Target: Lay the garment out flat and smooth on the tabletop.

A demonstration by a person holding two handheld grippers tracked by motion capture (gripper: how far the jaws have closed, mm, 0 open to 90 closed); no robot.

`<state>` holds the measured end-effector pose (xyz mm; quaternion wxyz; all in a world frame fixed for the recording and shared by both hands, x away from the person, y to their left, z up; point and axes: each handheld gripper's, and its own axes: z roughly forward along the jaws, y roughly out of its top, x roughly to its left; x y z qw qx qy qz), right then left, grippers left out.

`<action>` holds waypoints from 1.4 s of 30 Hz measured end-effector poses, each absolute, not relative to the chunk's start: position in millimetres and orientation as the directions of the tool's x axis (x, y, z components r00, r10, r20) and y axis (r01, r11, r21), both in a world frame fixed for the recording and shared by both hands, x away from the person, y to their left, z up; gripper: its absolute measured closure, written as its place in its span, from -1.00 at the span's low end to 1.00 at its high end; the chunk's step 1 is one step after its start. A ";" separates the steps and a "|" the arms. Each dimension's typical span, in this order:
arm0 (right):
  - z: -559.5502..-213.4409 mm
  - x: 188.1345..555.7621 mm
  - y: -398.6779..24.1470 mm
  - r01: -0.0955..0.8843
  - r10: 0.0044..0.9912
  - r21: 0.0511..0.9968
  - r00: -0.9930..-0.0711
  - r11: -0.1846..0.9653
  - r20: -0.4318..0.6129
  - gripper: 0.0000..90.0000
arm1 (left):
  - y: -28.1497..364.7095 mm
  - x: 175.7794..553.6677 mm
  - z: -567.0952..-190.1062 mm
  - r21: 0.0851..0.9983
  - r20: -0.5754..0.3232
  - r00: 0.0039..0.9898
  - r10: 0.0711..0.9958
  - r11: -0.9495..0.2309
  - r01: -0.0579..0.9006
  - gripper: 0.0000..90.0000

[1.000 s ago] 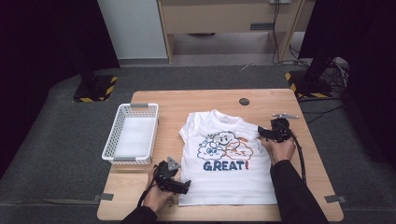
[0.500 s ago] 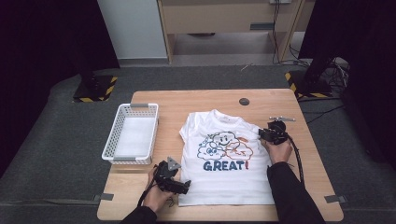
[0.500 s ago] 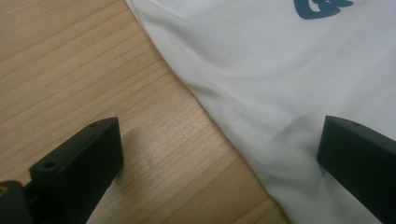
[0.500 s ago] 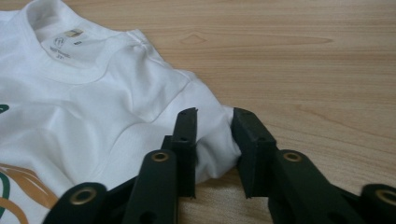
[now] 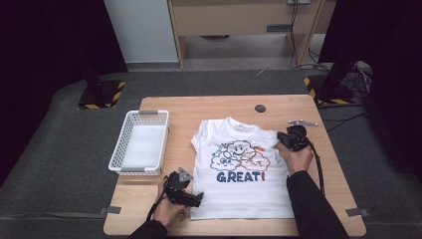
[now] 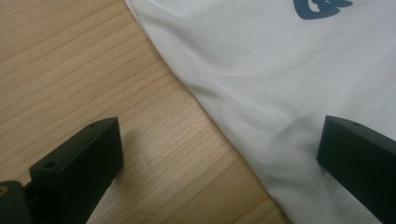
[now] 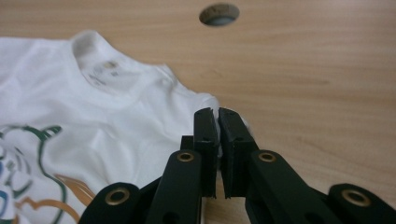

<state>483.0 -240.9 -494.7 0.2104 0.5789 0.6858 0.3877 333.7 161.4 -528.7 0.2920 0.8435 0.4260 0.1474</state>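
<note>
Our right gripper [image 7: 217, 116], just closing, pinches T-shirt [image 5: 244, 169] sleeve; left gripper [image 6: 219, 154] gapes astride hem edge, shirt lying rightward.

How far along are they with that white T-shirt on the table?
Barely begun. The T-shirt lies flat, print up, unfolded. The right gripper has just closed its jaws on the sleeve edge. The left gripper sits with jaws apart astride the bottom hem. The folding is probably all left, perhaps ending in the white basket.
</note>
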 end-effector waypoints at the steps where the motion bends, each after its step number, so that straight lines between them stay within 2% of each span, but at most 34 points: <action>1: -488.9 482.9 -240.1 0.619 0.956 0.785 -0.247 0.029 0.159 0.92 | 161.4 333.7 -528.7 0.618 0.000 0.594 0.805 -0.467 0.632 -1.00; 9: -451.2 484.8 -228.7 0.552 0.946 0.833 -0.289 0.039 0.147 0.92 | 161.2 333.6 -528.7 0.618 -0.001 0.594 0.805 -0.466 0.633 -1.00; 17: -445.6 476.3 -198.6 0.523 0.916 0.846 -0.382 0.105 0.122 0.92 | 161.0 333.6 -528.7 0.618 -0.001 0.594 0.804 -0.467 0.633 -1.00; 29: -480.5 464.5 -134.0 0.543 0.862 0.803 -0.502 0.246 0.075 0.91 | 160.9 333.5 -528.7 0.618 -0.001 0.594 0.804 -0.466 0.633 -1.00; 42: -526.8 464.9 -109.7 0.605 0.851 0.733 -0.520 0.311 0.068 0.87 | 160.6 333.5 -528.8 0.619 -0.001 0.596 0.803 -0.468 0.631 -1.00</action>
